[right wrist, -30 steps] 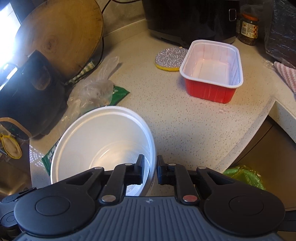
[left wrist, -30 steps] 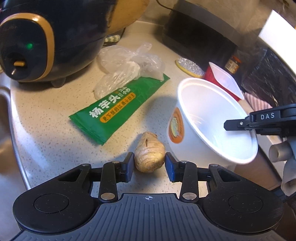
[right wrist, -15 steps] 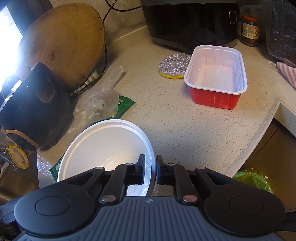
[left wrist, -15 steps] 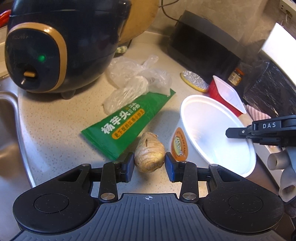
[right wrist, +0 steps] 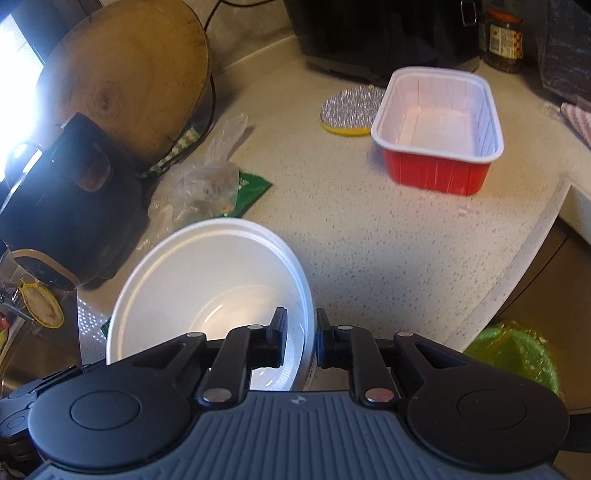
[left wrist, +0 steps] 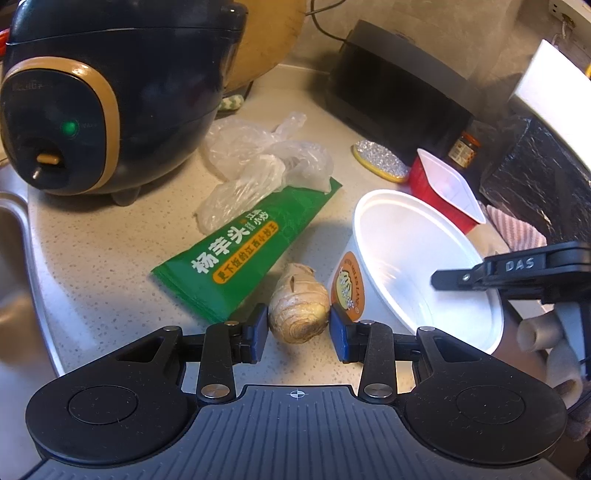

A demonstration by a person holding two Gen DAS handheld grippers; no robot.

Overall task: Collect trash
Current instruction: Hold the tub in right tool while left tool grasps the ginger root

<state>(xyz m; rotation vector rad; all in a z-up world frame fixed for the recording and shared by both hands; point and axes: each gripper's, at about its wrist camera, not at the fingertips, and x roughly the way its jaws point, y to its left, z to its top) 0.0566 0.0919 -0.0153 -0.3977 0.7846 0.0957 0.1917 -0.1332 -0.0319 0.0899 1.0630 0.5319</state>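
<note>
My left gripper [left wrist: 298,334] is shut on a knobby piece of ginger [left wrist: 297,306] and holds it above the counter. My right gripper [right wrist: 301,341] is shut on the rim of a white paper bowl [right wrist: 207,284], one finger inside and one outside; the bowl also shows in the left wrist view [left wrist: 417,266], tilted, just right of the ginger. A green snack packet [left wrist: 243,247] and a crumpled clear plastic bag [left wrist: 258,166] lie on the counter beyond. A red tray with a white inside [right wrist: 439,125] stands further right.
A dark rice cooker [left wrist: 103,96] stands at the left by a sink [left wrist: 11,258]. A round wooden board [right wrist: 122,74], a black appliance [left wrist: 399,92], a glittery coaster [right wrist: 351,107] and a jar [right wrist: 502,33] line the back. A green-lined bin [right wrist: 517,354] sits below the counter edge.
Both grippers have lifted and pulled back from the counter with the ginger and the bowl in them; the packet, bag and cooker now look further off. The bowl tilts more.
</note>
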